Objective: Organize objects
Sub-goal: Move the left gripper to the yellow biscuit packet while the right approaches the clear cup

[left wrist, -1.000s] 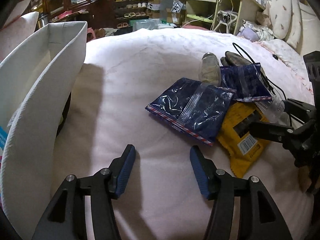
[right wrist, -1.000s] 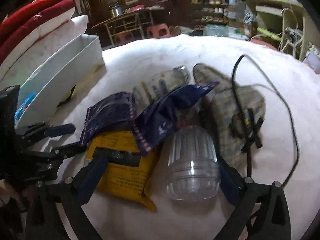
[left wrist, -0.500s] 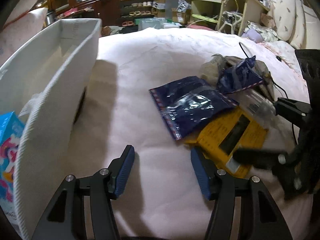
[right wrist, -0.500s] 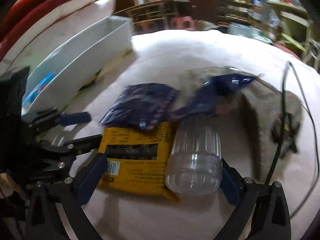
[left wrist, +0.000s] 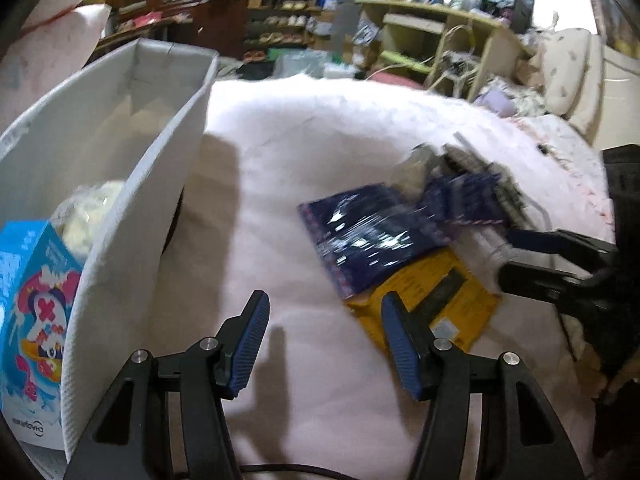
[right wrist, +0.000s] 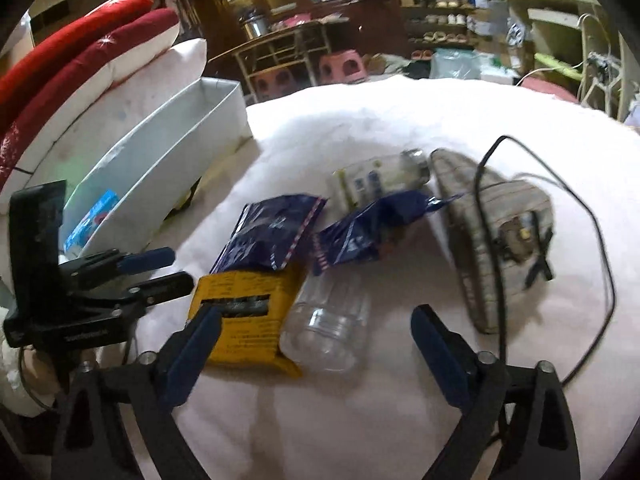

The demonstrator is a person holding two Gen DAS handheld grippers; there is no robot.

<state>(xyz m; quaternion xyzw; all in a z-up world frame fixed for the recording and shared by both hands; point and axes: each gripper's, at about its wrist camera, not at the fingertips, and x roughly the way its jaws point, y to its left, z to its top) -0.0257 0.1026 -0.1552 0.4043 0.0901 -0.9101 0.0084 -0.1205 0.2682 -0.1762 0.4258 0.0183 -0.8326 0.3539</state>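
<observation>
the right claw is closing, nothing gripped yet. the clear bottle lies on the bed just ahead, long way pointing away. the left claw is open and empty, farther off.

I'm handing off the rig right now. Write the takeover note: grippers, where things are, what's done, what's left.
Left gripper: open, empty, over bare bedding.
Right gripper: jaws closing, nothing gripped; clear jar and yellow packet lie just ahead.
White bin: blue carton and a pale bag inside.
Left on the bed: two navy packets, labelled jar, striped pouch, black cable.
</observation>
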